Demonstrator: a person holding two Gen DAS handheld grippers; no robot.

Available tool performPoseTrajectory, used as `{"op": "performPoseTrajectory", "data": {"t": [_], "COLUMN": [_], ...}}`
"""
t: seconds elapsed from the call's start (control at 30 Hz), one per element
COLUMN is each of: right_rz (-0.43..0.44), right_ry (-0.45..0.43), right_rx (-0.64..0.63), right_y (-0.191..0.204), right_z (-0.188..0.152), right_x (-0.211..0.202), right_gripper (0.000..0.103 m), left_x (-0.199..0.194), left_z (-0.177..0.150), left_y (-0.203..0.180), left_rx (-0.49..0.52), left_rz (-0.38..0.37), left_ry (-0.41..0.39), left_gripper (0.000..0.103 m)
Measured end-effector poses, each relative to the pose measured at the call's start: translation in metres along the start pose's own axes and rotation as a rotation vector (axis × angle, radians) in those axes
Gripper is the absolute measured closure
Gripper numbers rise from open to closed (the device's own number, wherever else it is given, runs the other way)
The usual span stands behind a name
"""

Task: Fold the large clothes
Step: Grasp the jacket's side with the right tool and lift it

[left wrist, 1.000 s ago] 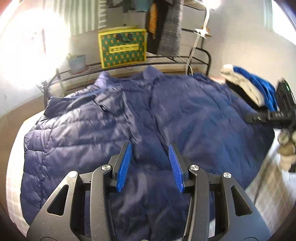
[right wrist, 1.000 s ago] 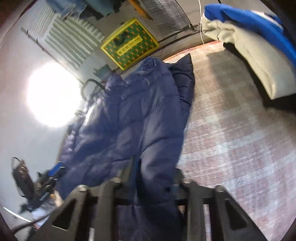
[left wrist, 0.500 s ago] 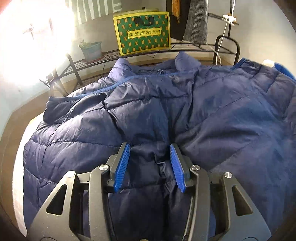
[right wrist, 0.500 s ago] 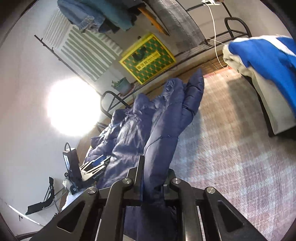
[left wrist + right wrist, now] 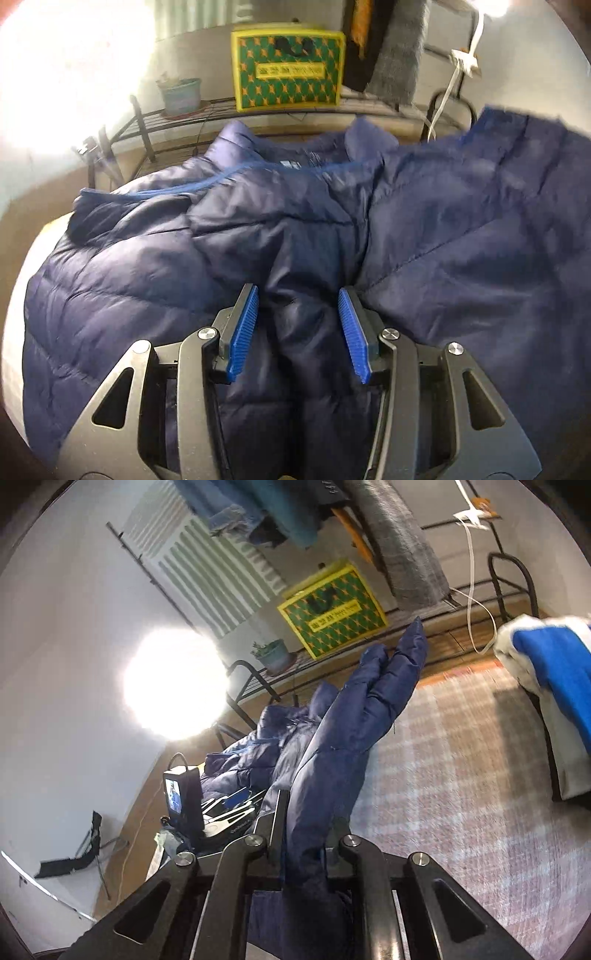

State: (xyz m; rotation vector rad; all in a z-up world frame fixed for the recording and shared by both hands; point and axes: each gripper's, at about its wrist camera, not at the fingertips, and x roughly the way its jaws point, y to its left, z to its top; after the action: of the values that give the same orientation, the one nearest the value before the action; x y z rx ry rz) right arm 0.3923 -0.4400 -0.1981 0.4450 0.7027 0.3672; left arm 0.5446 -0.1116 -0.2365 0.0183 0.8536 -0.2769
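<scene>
A navy puffer jacket (image 5: 443,240) lies spread on the bed, collar toward the far rack. My left gripper (image 5: 297,306) rests low on its middle. The blue pads (image 5: 242,332) stand open on either side of a raised ridge of fabric and do not clamp it. In the right wrist view my right gripper (image 5: 310,812) is shut on the edge of the jacket (image 5: 362,709). That side of the jacket is held up off the plaid bedcover (image 5: 461,775) and hangs as a steep panel. The left gripper's body and small screen (image 5: 181,797) show beyond the panel.
A black metal rack (image 5: 207,114) behind the bed carries a yellow-green patterned box (image 5: 286,70) and a potted plant (image 5: 181,96). Clothes (image 5: 395,48) hang above it, and a white cable dangles at the right. A pile of blue and white clothes (image 5: 550,664) lies on the bed's right side.
The right gripper has risen with the jacket's edge, so that side now stands up off the bed. The left gripper has moved forward over the jacket toward the collar, jaws unchanged.
</scene>
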Motion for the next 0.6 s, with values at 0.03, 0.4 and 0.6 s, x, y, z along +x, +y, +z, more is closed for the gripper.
{"op": "performPoseTrajectory", "data": {"t": [0.03,0.4,0.6], "right_rz": [-0.001,0.026,0.043], "right_ry": [0.002,0.046,0.081], "right_rx": [-0.016,-0.206,-0.294], "right_y": [0.007,0.103,0.156], "right_z": [0.001,0.018,0.015], "right_x": [0.0,0.019,0.05], "right_gripper": [0.094,0.094,0.094], "left_x": [-0.01,-0.17,-0.204], "left_z": [-0.001,-0.079,-0.12], "left_y": [0.007,0.141,0.203], "left_rx": [-0.022,-0.154,-0.251], "left_rz": [-0.013,0.017,0.106], "left_ry": [-0.015,-0.159,-0.172], "left_gripper": [0.057,0.057,0.057]}}
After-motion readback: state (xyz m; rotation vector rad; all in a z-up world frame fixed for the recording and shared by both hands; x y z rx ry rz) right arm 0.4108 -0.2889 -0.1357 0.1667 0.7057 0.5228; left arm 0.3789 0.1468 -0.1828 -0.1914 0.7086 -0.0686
